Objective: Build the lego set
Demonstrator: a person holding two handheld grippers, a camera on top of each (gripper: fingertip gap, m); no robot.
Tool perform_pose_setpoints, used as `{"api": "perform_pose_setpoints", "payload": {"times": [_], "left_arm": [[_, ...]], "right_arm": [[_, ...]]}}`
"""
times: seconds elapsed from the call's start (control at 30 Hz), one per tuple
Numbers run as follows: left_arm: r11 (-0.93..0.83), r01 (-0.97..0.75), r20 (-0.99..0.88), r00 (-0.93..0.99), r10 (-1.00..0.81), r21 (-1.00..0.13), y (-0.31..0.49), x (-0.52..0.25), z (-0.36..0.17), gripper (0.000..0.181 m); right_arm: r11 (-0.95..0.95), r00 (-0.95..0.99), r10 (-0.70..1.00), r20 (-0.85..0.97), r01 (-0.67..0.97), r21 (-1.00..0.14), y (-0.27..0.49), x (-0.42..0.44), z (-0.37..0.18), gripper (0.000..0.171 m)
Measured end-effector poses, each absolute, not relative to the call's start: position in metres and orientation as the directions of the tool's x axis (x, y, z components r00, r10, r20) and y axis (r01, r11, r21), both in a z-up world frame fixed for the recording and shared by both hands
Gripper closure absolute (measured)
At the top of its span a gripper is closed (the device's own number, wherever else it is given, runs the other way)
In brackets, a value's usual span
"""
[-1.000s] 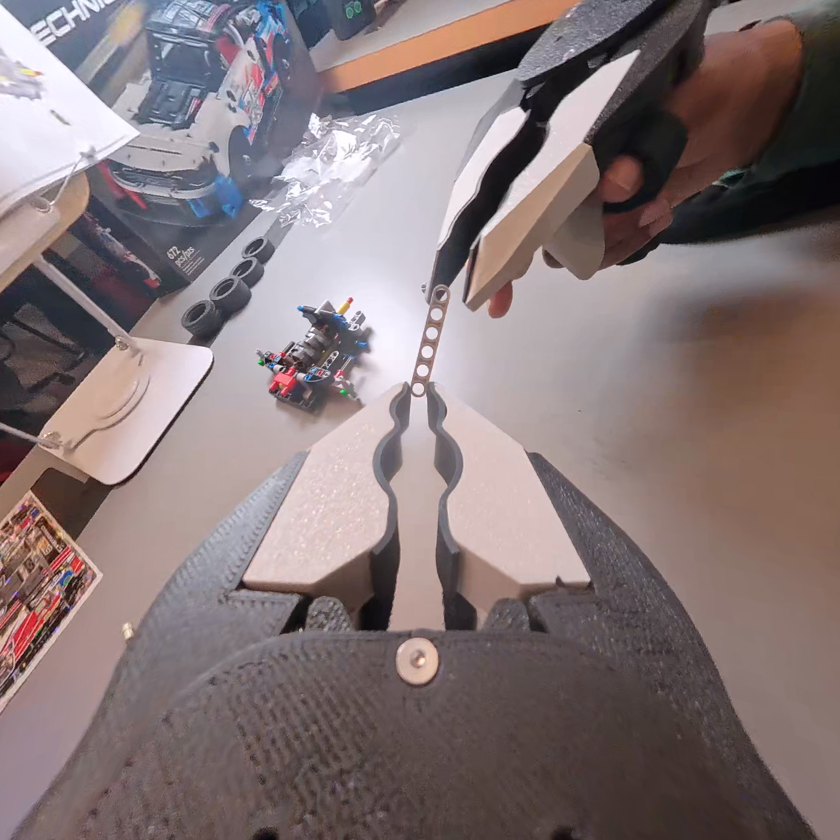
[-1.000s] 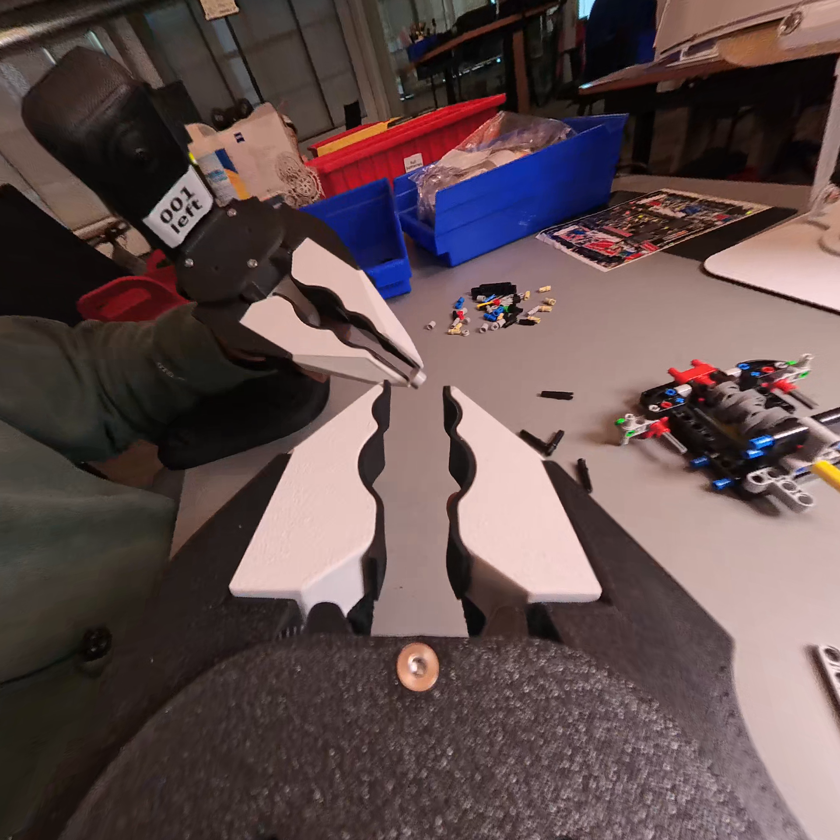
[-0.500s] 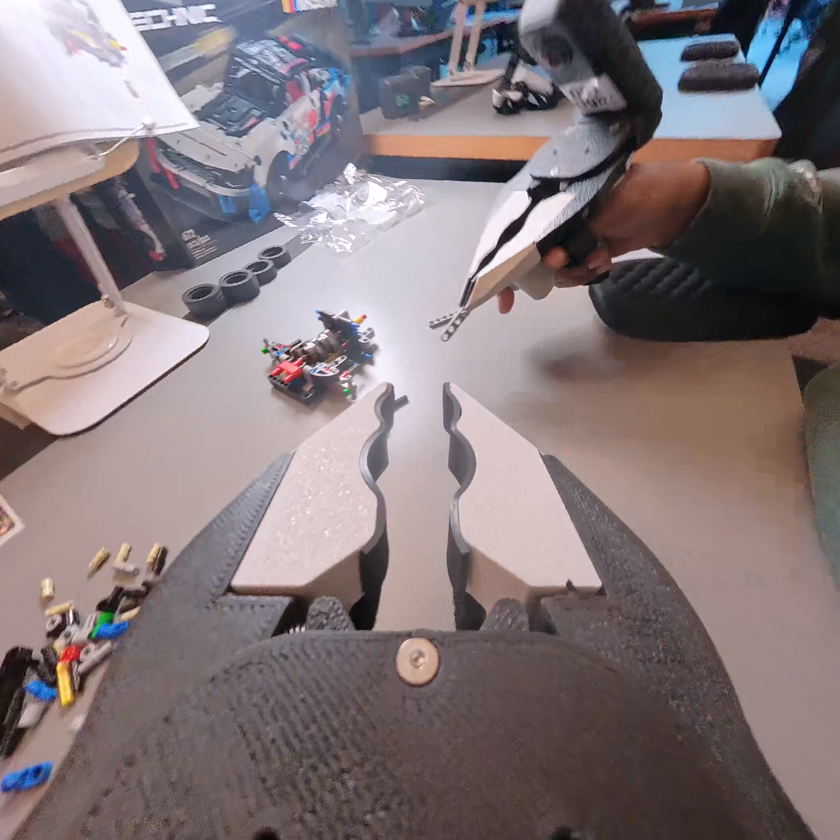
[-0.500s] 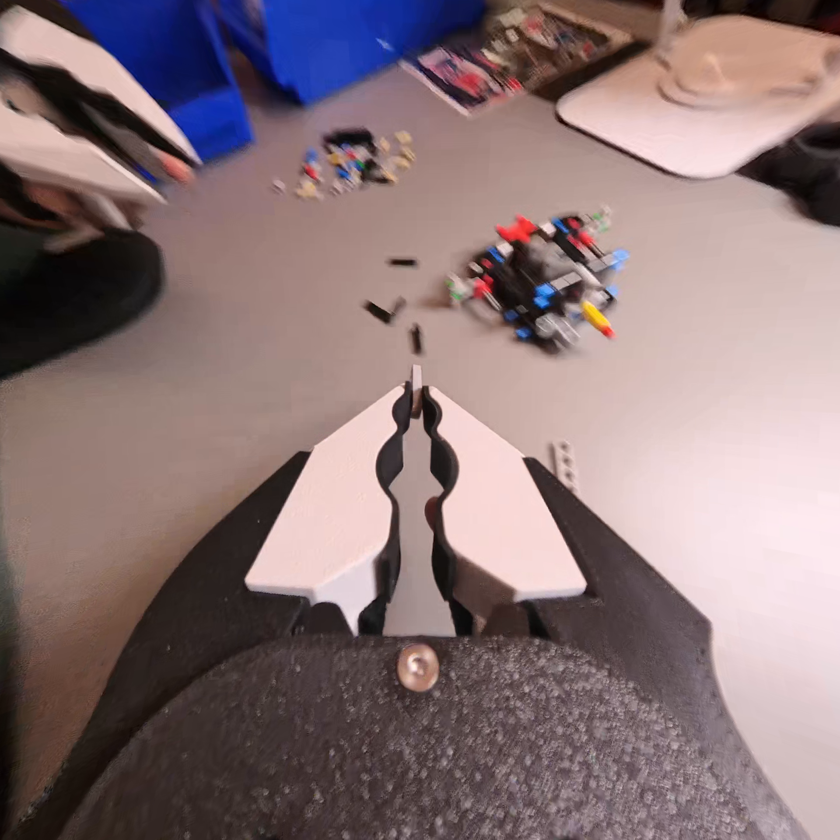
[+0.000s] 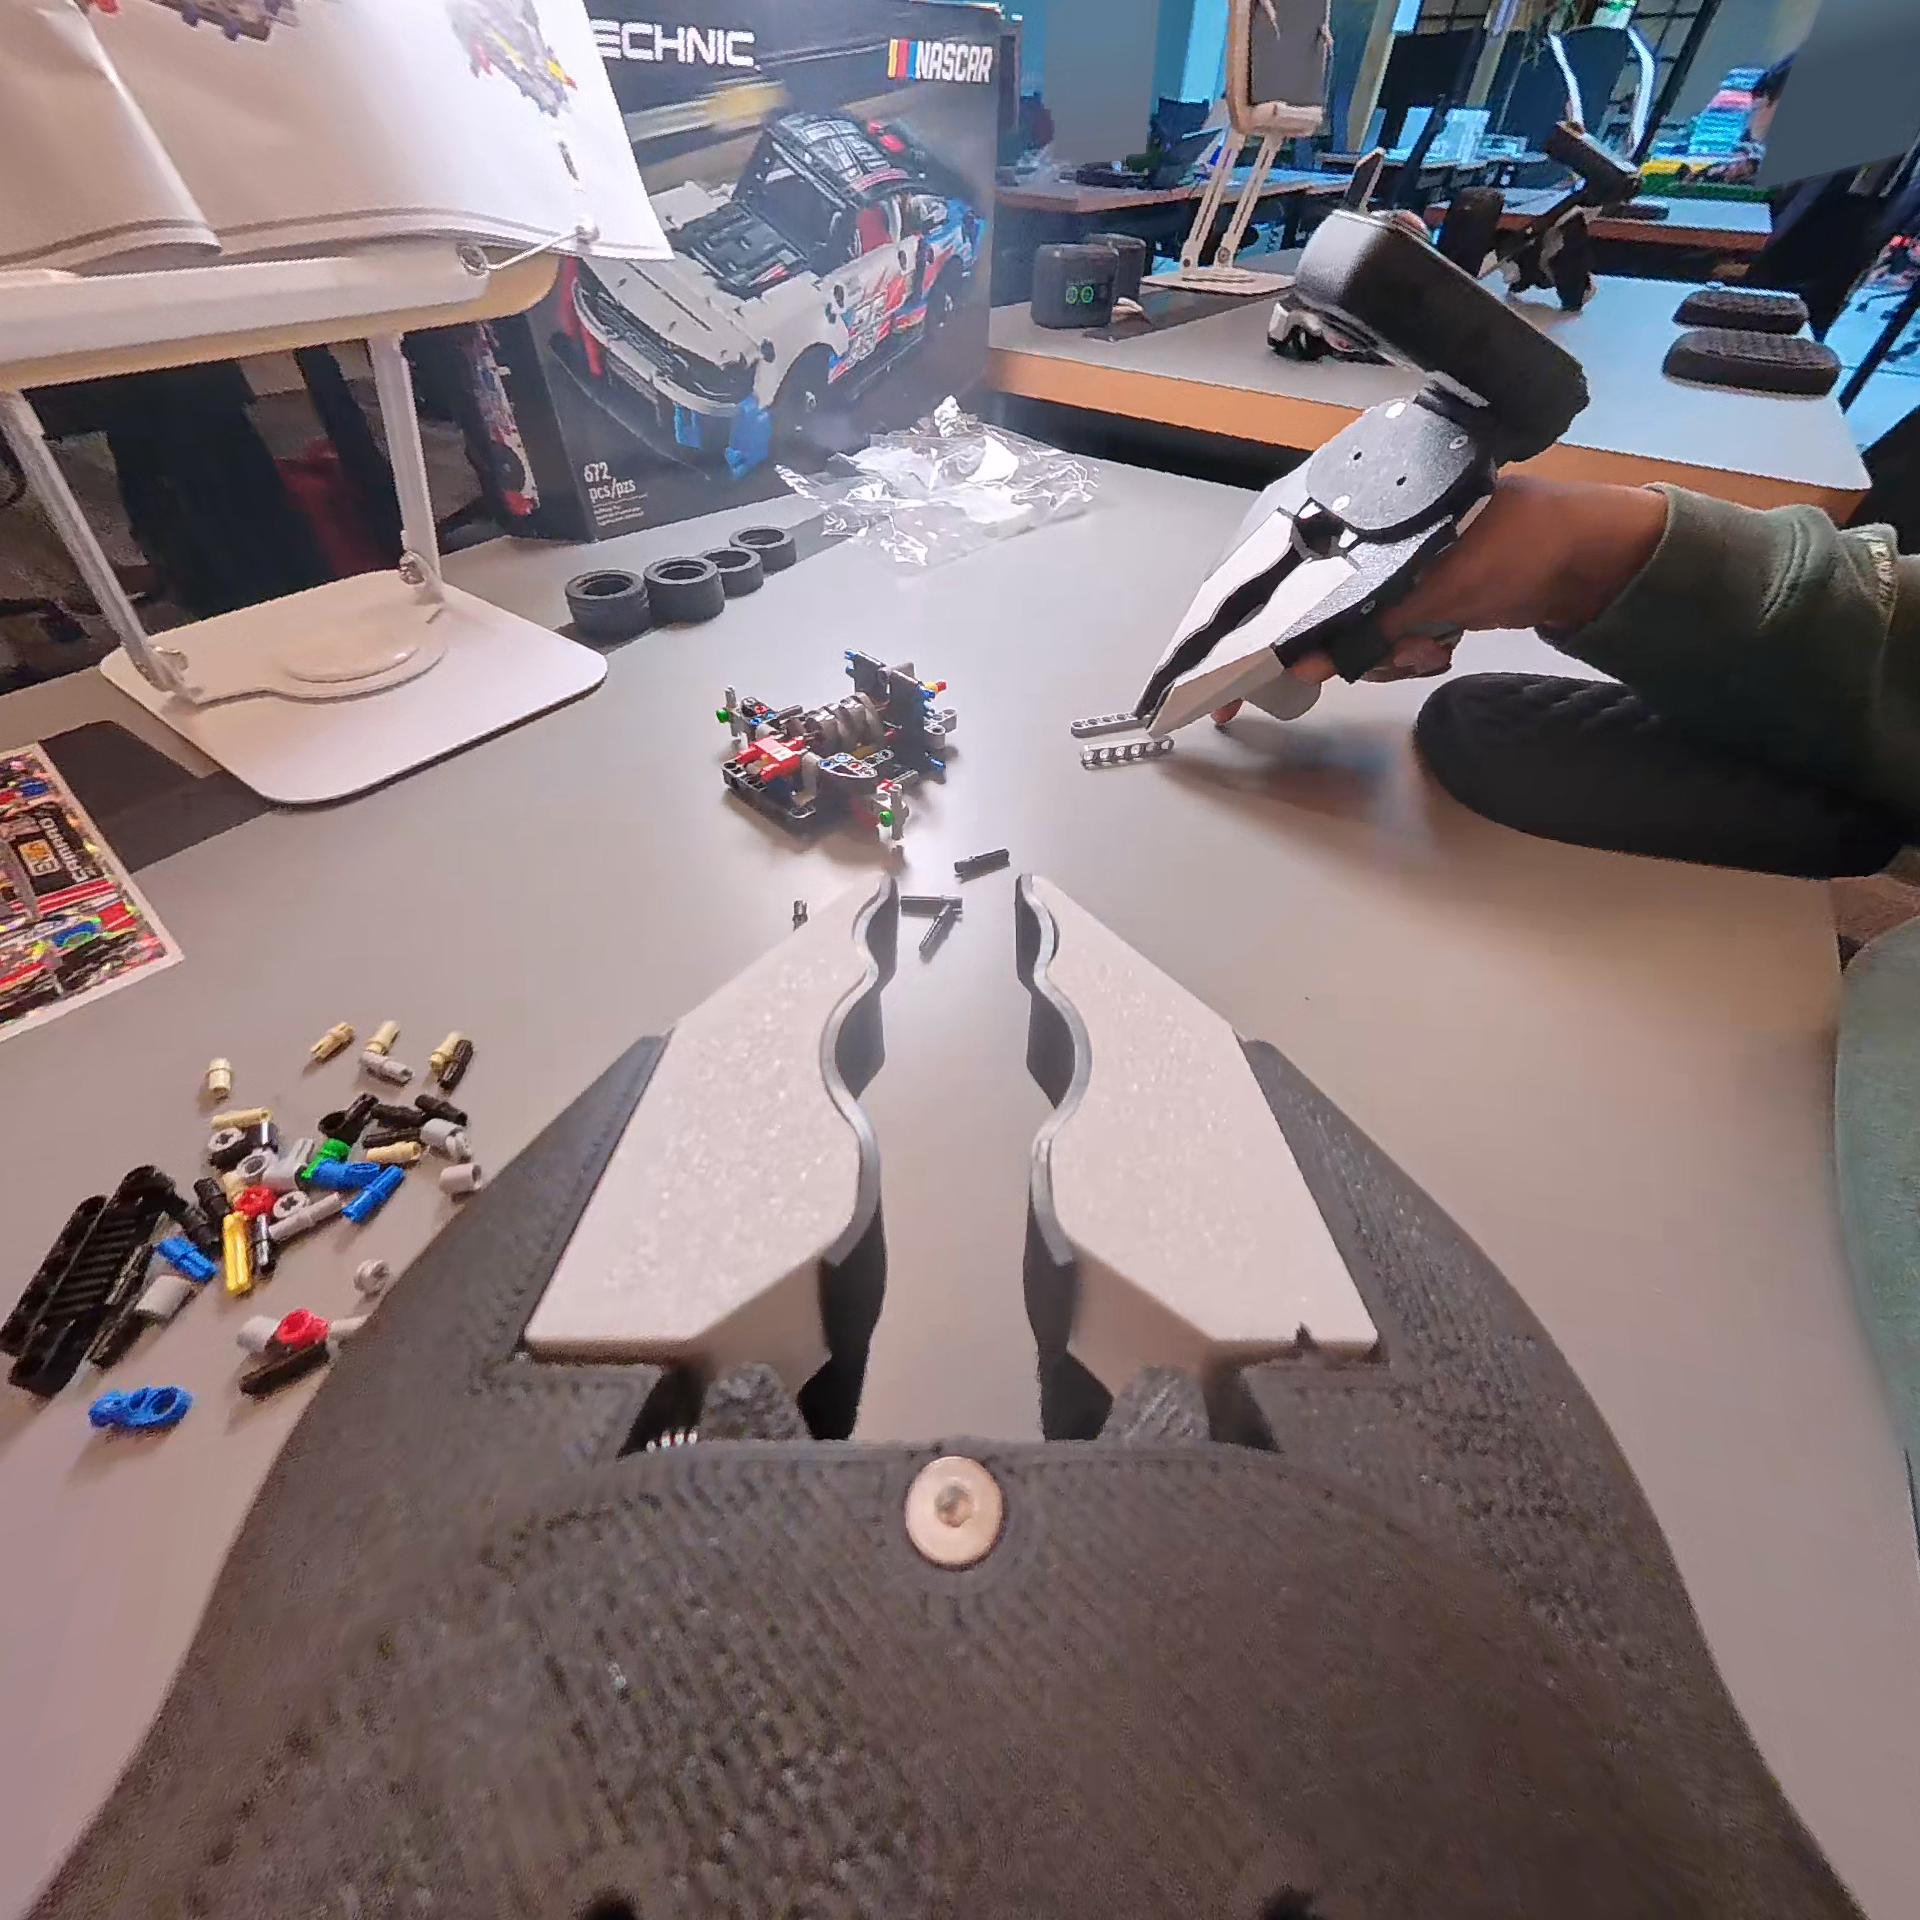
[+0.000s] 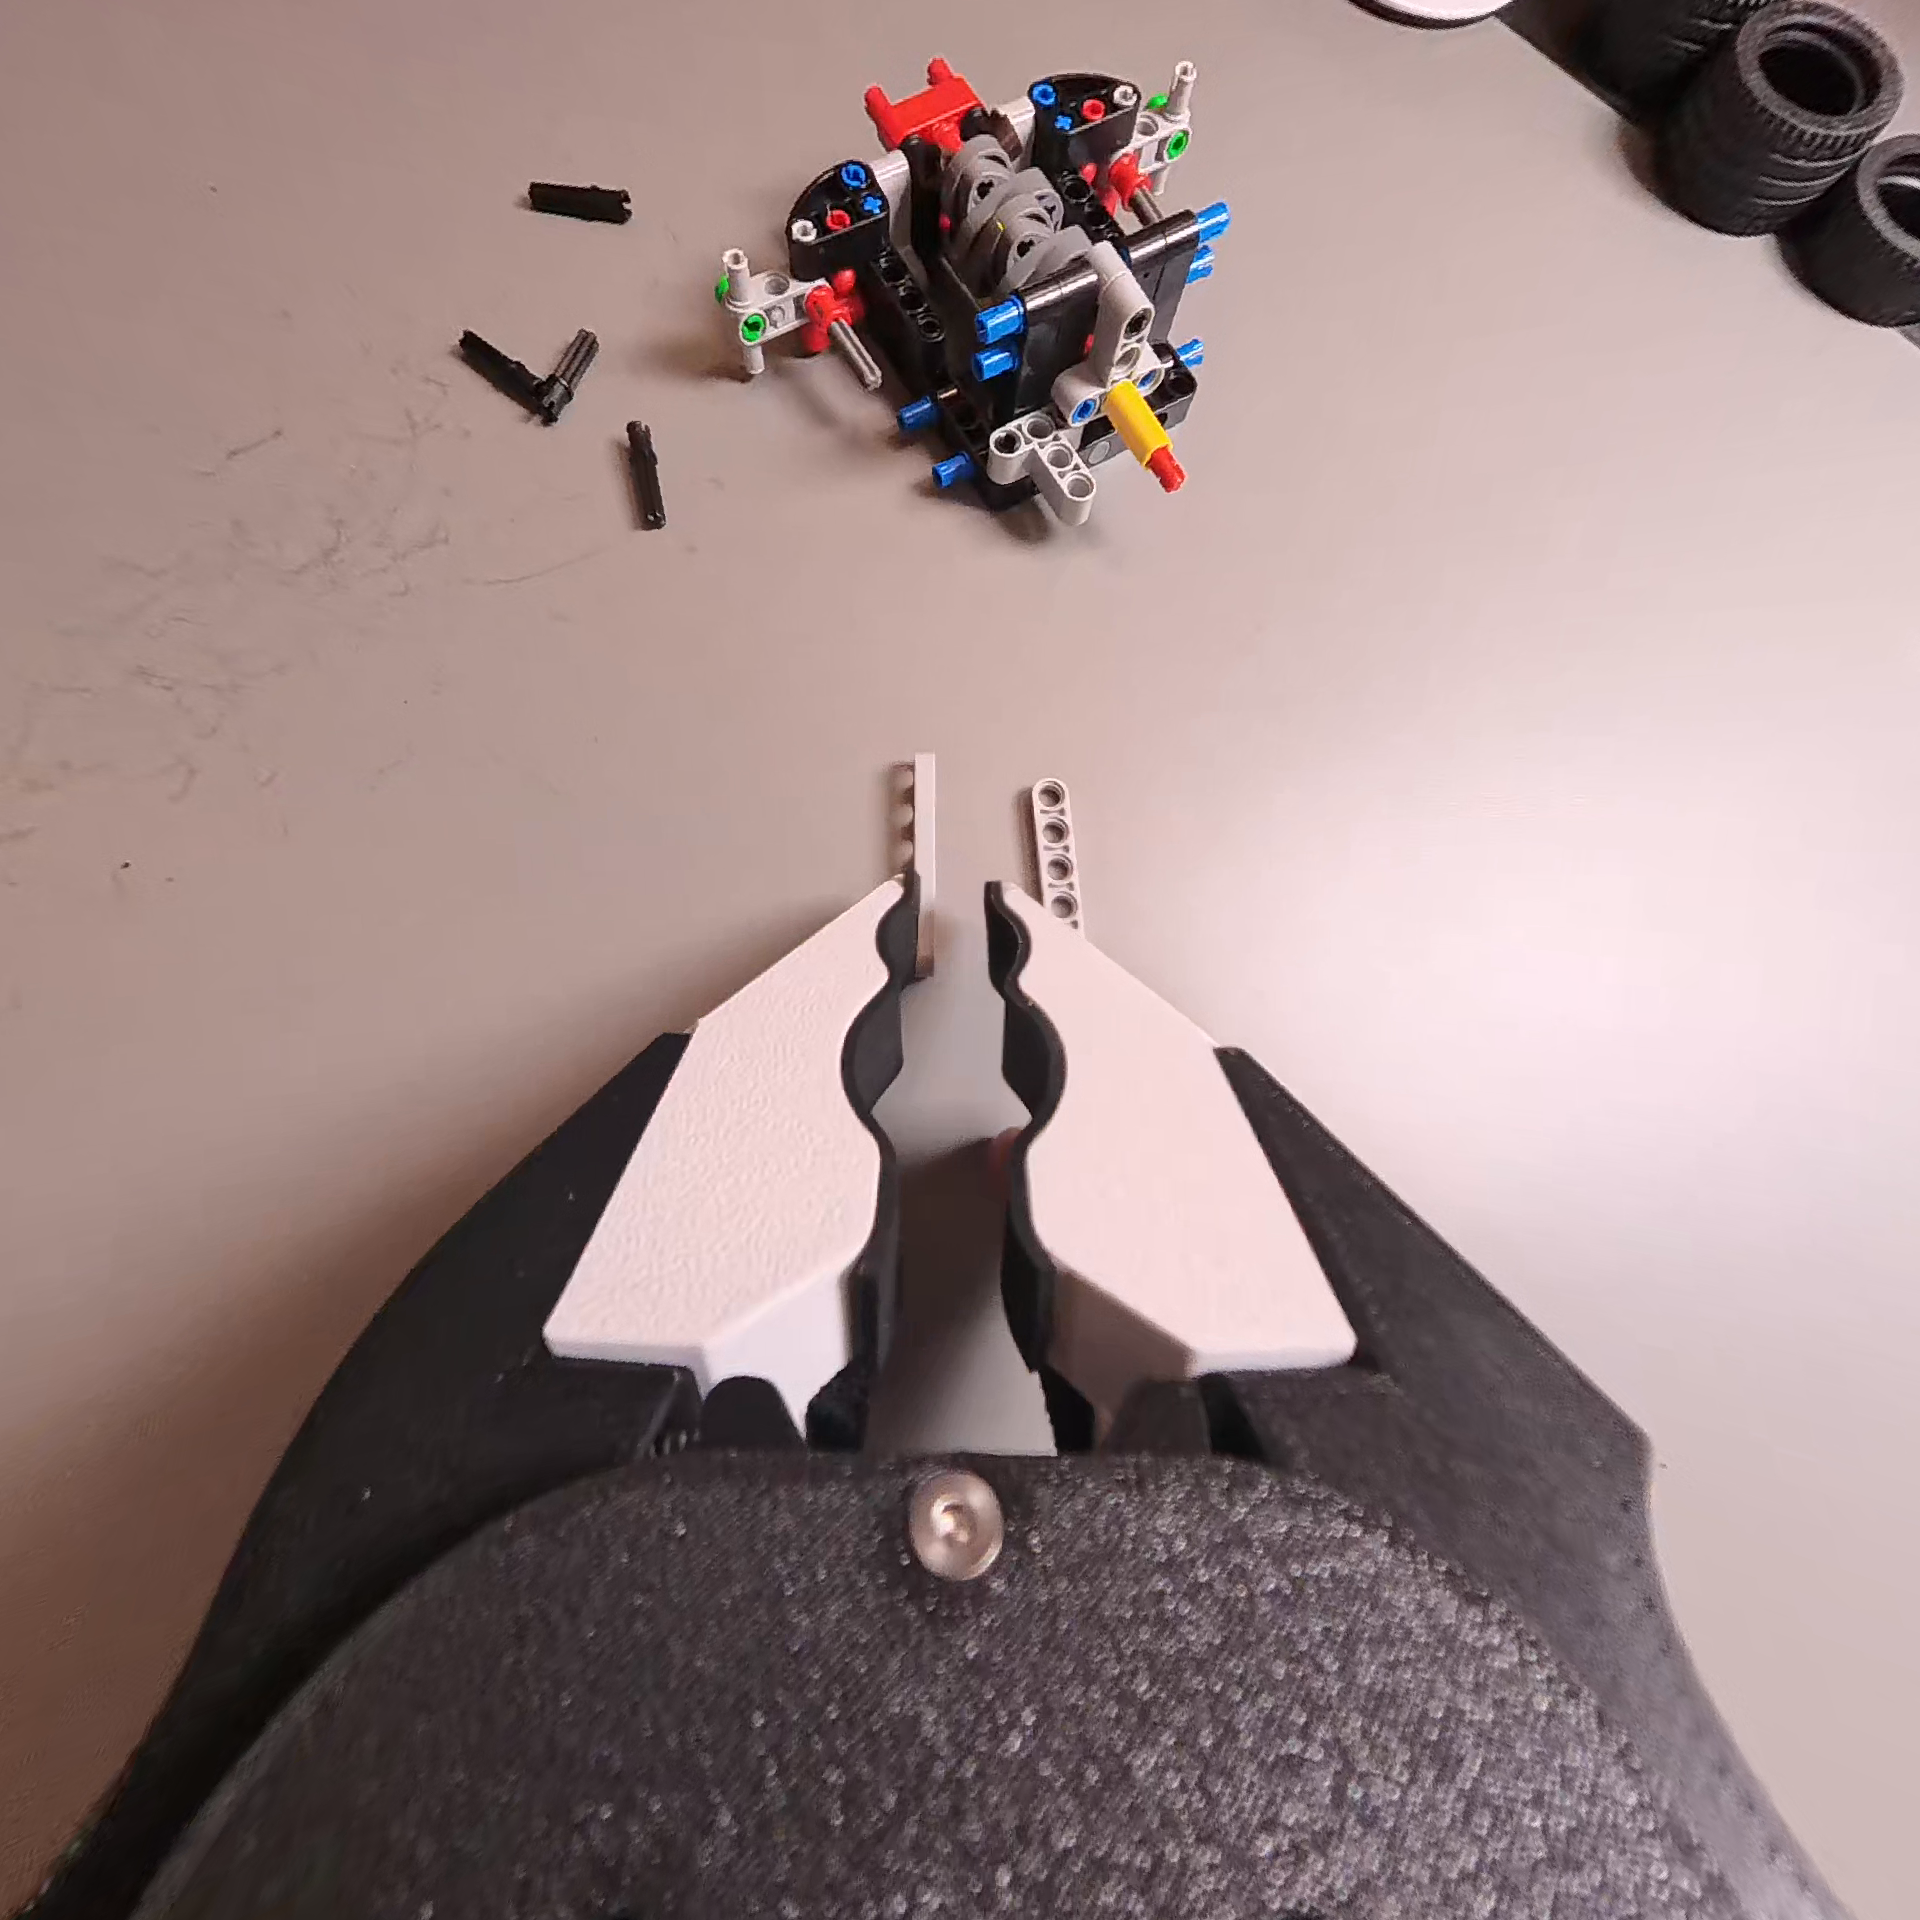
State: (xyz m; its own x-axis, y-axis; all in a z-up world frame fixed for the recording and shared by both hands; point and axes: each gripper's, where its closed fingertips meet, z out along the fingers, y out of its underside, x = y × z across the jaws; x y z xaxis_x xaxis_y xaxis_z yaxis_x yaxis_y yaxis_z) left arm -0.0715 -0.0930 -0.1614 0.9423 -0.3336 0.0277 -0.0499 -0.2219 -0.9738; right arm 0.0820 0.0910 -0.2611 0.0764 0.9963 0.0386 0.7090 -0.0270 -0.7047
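Observation:
The partly built black, grey, red and blue chassis (image 5: 836,743) (image 6: 1023,291) sits mid-table. My left gripper (image 5: 951,894) is open and empty, hovering over small black pins (image 5: 940,914). My right gripper (image 6: 948,899) (image 5: 1143,717) is low at the table, right of the chassis. Its jaws stand apart. A thin grey holed beam (image 6: 925,862) (image 5: 1107,717) sits edge-on between the tips, touching only the left finger. A second grey beam (image 6: 1055,852) (image 5: 1127,750) lies flat just beside the right fingertip.
Loose black pins (image 6: 540,374) lie left of the chassis. A pile of small parts (image 5: 260,1174), a sticker sheet (image 5: 52,904), the booklet stand (image 5: 312,665), several tyres (image 5: 681,587) (image 6: 1808,94), the set box (image 5: 790,260) and a plastic bag (image 5: 945,483) ring the table. The left gripper's tips are roughly 25 centimetres from the right gripper's.
The grey beam passed from my left gripper to my right. The left pulled back and opened. The right carried the beam down beside the other beam, and its jaws have parted.

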Motion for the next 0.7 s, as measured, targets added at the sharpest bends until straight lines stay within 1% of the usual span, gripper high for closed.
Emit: {"api": "perform_pose_setpoints", "payload": {"times": [0.17, 0.3, 0.4, 0.57, 0.7], "left_arm": [[-0.199, -0.035, 0.026, 0.956, -0.293, -0.979, -0.102, -0.079, -0.158, 0.162], [-0.191, -0.016, 0.036, 0.963, -0.267, -0.981, -0.110, -0.084, -0.159, 0.162], [-0.192, -0.020, 0.030, 0.967, -0.253, -0.981, -0.113, -0.085, -0.162, 0.162], [-0.194, -0.020, 0.029, 0.969, -0.246, -0.981, -0.114, -0.086, -0.164, 0.162], [-0.187, -0.023, 0.023, 0.970, -0.241, -0.982, -0.112, -0.085, -0.162, 0.162]], "right_arm": [[0.028, 0.031, 0.997, 0.066, 0.670, -0.742, 0.086, 0.082, -0.250, 0.161], [0.102, -0.024, 0.992, 0.126, 0.739, -0.666, 0.081, 0.081, -0.265, 0.167], [0.127, -0.017, 0.984, 0.179, 0.770, -0.625, 0.086, 0.079, -0.268, 0.170], [0.078, 0.030, 0.987, 0.160, 0.775, -0.628, 0.097, 0.080, -0.268, 0.166], [0.092, 0.043, 0.981, 0.187, 0.753, -0.651, 0.098, 0.082, -0.263, 0.161]]}}
